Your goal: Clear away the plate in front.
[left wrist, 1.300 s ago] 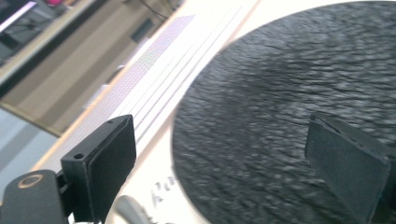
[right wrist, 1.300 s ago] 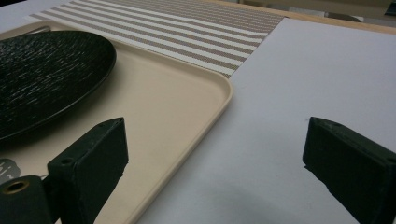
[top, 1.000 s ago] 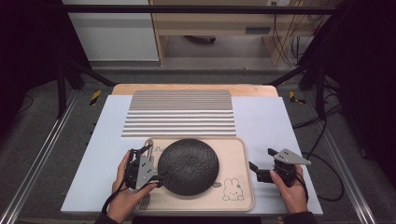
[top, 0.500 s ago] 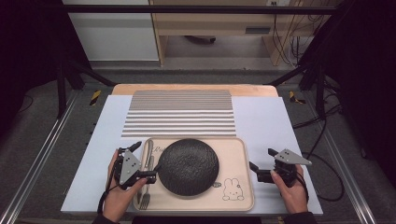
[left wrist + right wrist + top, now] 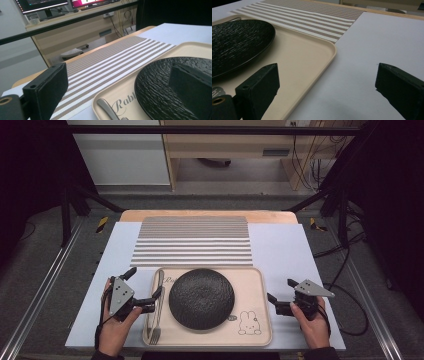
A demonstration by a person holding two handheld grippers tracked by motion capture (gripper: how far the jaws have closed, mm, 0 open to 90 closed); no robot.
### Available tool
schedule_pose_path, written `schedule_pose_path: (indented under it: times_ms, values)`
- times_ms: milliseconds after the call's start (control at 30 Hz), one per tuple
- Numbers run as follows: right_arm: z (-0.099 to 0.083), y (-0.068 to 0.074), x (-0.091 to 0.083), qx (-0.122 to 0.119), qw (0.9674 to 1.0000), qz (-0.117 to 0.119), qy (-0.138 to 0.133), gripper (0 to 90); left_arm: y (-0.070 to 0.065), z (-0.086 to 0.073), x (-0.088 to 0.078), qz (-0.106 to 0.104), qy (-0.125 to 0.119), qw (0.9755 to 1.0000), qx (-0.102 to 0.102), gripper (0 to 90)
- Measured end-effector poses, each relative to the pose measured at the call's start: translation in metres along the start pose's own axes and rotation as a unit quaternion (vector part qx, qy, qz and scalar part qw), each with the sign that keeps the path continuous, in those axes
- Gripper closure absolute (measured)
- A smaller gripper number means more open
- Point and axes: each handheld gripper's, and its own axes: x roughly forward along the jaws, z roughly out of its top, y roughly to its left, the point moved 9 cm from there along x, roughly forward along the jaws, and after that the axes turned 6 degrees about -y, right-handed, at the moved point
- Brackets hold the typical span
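A beige tray with a rabbit print lies at the table's near edge. On it rests a round black textured plate, with a fork and a second metal utensil along the tray's left side. My left gripper hovers at the tray's left rim. Its jaws have just been opening and stand wide, with nothing gripped. In the left gripper view one jaw overlaps the plate and a metal handle lies below. My right gripper rests open right of the tray, as in the right gripper view.
A brown-and-white striped placemat lies beyond the tray on a pale sheet that covers the table. Metal rails run along both sides. A wooden desk and cables stand past the far edge.
My left gripper has drawn away to the left from beside the plate, and the utensils it covered now show on the tray. The right gripper has kept still.
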Motion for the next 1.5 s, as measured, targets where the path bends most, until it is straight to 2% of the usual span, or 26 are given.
schedule_pose_path:
  times_ms: [100,333,667,767,967,1067,1167,1333,1400,1433,1500]
  values:
    - [0.000,0.000,0.000,0.002,1.0000,0.000,0.001,5.7,0.008,0.003,-0.006,0.004,-0.007,0.9997,-0.022,2.8]
    - [0.000,-0.002,-0.001,0.003,1.0000,-0.005,-0.002,5.7,0.027,0.011,-0.021,0.023,-0.025,0.9991,-0.027,2.7]
    - [0.001,-0.004,-0.002,0.006,0.9999,-0.007,-0.006,5.7,0.045,0.015,-0.036,0.038,-0.046,0.9973,-0.044,2.6]
    - [0.001,-0.005,-0.002,0.004,0.9999,-0.010,-0.006,6.1,0.050,0.017,-0.039,0.033,-0.061,0.9950,-0.071,2.6]
    - [0.001,-0.007,-0.004,0.007,0.9999,-0.012,-0.008,6.3,0.063,0.011,-0.045,0.046,-0.063,0.9939,-0.078,2.6]
    - [0.002,-0.008,-0.005,0.008,0.9998,-0.014,-0.011,6.8,0.068,0.008,-0.047,0.047,-0.071,0.9923,-0.090,2.7]
    - [0.002,-0.009,-0.005,0.008,0.9998,-0.015,-0.014,7.1,0.074,0.004,-0.049,0.055,-0.074,0.9914,-0.093,2.7]
    - [0.004,-0.012,-0.007,0.008,0.9995,-0.019,-0.023,7.3,0.078,-0.005,-0.049,0.051,-0.076,0.9901,-0.106,2.7]
    - [0.004,-0.014,-0.008,0.007,0.9992,-0.026,-0.030,7.4,0.081,-0.008,-0.049,0.041,-0.089,0.9854,-0.139,3.3]
    - [0.005,-0.015,-0.008,0.006,0.9990,-0.028,-0.035,7.3,0.083,-0.011,-0.049,0.040,-0.091,0.9839,-0.149,3.3]
    - [0.005,-0.017,-0.008,0.007,0.9986,-0.031,-0.042,7.0,0.088,-0.016,-0.050,0.049,-0.088,0.9844,-0.144,4.0]
